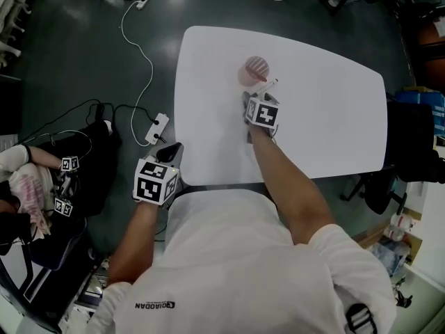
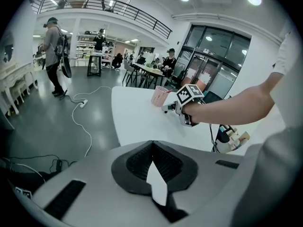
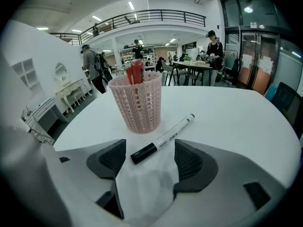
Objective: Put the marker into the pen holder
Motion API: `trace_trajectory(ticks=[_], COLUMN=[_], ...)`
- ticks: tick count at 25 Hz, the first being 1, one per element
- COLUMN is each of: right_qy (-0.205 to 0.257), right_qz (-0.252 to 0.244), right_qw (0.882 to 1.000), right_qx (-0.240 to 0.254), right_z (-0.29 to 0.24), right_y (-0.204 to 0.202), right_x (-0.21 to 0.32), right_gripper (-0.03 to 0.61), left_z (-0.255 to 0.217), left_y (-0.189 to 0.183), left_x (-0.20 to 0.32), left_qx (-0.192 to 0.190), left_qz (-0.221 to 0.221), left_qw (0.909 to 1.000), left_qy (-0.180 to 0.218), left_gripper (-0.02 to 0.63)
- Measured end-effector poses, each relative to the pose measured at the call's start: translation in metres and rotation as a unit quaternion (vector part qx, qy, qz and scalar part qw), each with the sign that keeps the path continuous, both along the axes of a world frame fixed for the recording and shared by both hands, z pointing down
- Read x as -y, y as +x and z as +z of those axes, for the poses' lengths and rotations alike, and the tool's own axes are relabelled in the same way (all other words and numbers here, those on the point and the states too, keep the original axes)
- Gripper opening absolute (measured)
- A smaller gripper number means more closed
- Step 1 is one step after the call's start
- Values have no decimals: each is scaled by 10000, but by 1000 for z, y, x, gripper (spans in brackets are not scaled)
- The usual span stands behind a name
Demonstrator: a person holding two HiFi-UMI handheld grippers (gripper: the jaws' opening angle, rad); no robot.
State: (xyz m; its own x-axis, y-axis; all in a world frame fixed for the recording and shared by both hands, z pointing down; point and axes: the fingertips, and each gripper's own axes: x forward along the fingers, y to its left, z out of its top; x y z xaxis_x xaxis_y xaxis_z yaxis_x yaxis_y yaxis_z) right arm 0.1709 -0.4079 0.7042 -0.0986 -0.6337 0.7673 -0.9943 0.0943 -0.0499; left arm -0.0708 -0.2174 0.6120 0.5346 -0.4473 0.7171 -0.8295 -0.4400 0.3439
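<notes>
Zero progress on the actual drop so far: your right gripper (image 3: 149, 159) has its ribbed dark pads spread wide. The marker (image 3: 163, 139) (slim white barrel, glossy black cap) lies flat on the smooth white table (image 3: 227, 117), cap end in the gap between them, touched by neither as far as I can see. Just beyond the jaws stands the pen holder (image 3: 139, 103), a pink lattice-walled cup with a red pen (image 3: 137, 72) poking out, so gripping, lifting and dropping are all left, while your left gripper (image 2: 152, 150) is pinched closed on nothing.
</notes>
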Motion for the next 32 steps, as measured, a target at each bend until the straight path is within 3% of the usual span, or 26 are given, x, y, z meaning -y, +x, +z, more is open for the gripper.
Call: trace_trajectory(ticks=[5,10,18,25,32], right_qy=[-84,-56,-105,-47,288], right_qz=[54,227,520,980,1001], right_qw=[9999,9997,9979,9904,9861], right_qx=[35,115,369,972,1291], right_z=[6,6,7,2,-29], right_y=[5,19,40,64,77], right_x=[-3,-14,-32,-51,-66], right_gripper=[313,182,104,86,84], left_z=[1,1,0,0,-10], left_y=[-2,-2,7,14,24], left_x=[0,3,3,-4,-3], left_qx=[-21,-38,-80,-99,-107], left_qz=[-32,30,185,398,661], left_qw=[10000,10000,9998,9992,9976], left_qy=[-57,-27,0,6,165], left_gripper=[26,26,26,26,25])
